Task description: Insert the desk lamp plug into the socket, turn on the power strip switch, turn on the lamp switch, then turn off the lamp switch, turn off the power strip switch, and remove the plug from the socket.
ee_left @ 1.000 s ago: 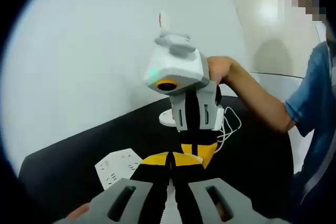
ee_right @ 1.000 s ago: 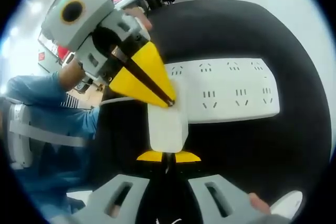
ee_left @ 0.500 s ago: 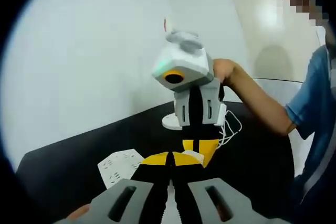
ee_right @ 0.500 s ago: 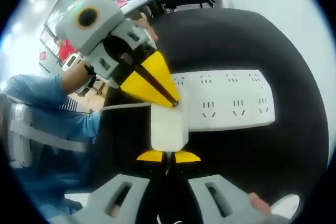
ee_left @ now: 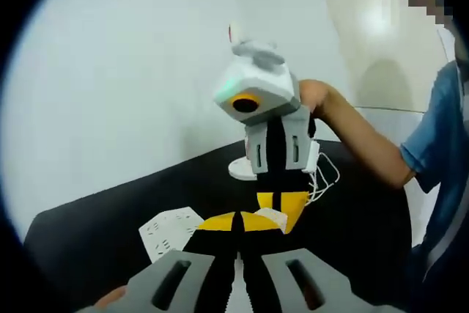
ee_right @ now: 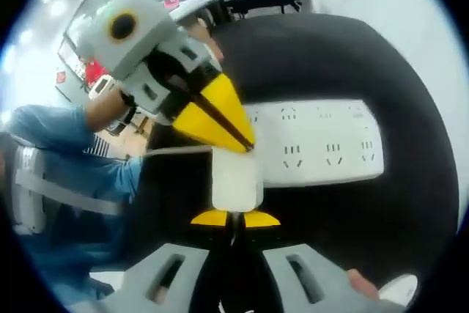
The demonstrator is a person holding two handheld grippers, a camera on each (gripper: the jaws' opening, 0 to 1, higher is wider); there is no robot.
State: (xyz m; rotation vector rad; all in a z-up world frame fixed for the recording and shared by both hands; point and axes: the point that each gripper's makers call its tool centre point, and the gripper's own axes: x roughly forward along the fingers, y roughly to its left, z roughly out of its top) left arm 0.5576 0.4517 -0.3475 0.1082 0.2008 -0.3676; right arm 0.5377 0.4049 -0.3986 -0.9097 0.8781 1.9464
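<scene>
Left gripper [ee_left: 237, 219]: its yellow tips were seen low in the centre of the left gripper view, closed together with no gap between them and nothing caught in them. In the right gripper view [ee_right: 245, 144] it was seen coming in from the upper left, its tips brought down onto the plug's upper end.

Right gripper [ee_right: 234, 218]: its yellow tips were seen at the bottom centre of the right gripper view, drawn close and pinched on the lower end of the plug. In the left gripper view [ee_left: 282, 210] it was seen in the centre of the frame, pointing downward, held by a hand [ee_left: 311, 97].

Plug [ee_right: 236, 181]: a white block, seen just above the right gripper's tips and below the left gripper's tips, so that it lay between the two. Its upper end was laid against the near edge of the power strip; whether its pins were seated in a socket could not be told. In the left gripper view [ee_left: 272, 217] only a small white corner was seen, between the two pairs of yellow tips.

Cable [ee_right: 176, 150]: a white line was seen running left from the plug's top.

Power strip [ee_right: 330, 152]: a white bar, laid across the right middle of the frame on the black table [ee_right: 352, 56], with several sockets shown along it.

Lamp base [ee_left: 240, 170]: a white disc was seen on the table behind the right gripper.
</scene>
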